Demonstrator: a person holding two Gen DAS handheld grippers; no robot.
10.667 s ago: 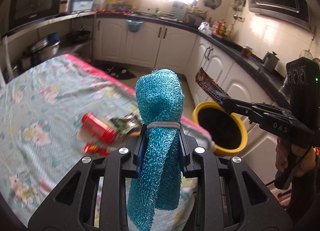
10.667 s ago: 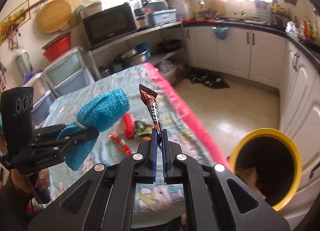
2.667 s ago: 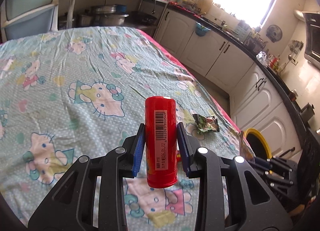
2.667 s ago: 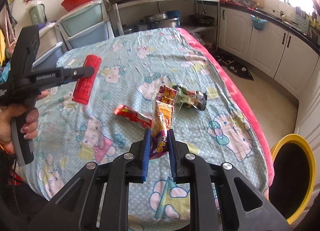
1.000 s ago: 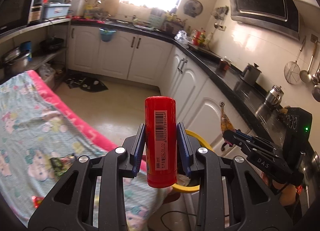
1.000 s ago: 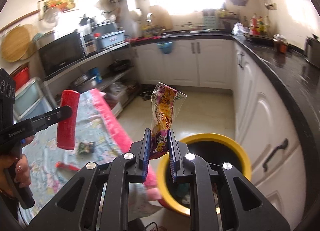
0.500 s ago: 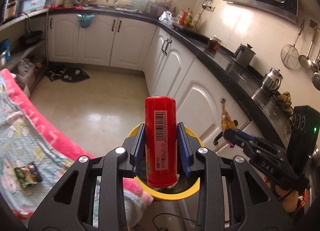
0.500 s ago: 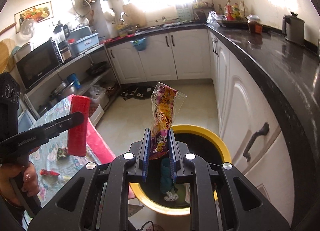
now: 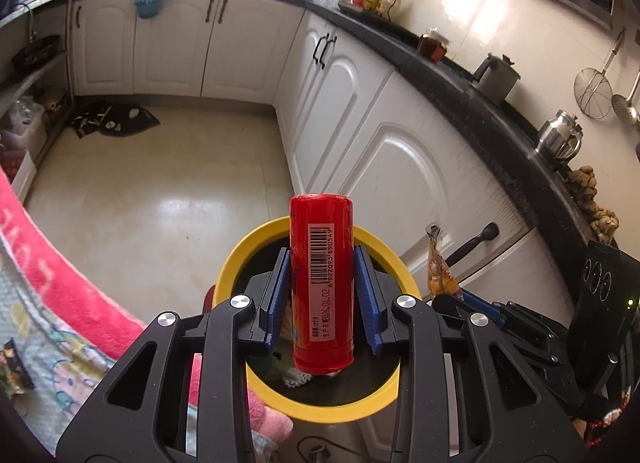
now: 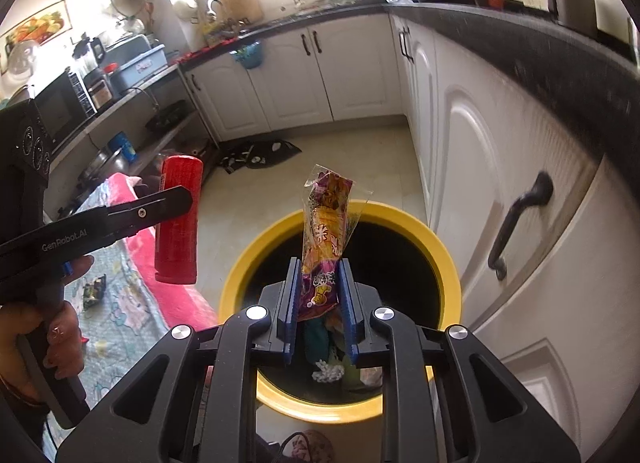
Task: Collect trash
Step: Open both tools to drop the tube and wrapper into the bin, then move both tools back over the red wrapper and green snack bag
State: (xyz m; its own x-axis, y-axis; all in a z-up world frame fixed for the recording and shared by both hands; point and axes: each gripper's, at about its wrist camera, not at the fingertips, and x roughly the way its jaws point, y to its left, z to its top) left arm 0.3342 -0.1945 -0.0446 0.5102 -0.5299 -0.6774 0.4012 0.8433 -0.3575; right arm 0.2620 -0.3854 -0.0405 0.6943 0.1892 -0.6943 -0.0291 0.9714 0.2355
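My left gripper [image 9: 322,295] is shut on a red can [image 9: 322,283] with a barcode, held upright over the yellow-rimmed trash bin [image 9: 240,251]. My right gripper [image 10: 318,303] is shut on a purple and orange snack wrapper [image 10: 326,231], held above the same bin [image 10: 444,259]. The bin holds teal cloth and other trash [image 10: 324,359]. The can also shows in the right wrist view [image 10: 178,219], left of the bin. The wrapper shows in the left wrist view [image 9: 440,271], at the bin's right rim.
White cabinets [image 9: 360,111] under a black counter [image 9: 520,151] stand right of the bin. The table with a pink-edged cloth [image 9: 60,275] lies to the left, with a dark wrapper [image 10: 93,290] and a red wrapper on it. A dark mat [image 9: 112,119] lies on the floor.
Both grippers have moved closer over the bin, which now fills more of each view. The table has slid further to the left edge. Both grips are unchanged.
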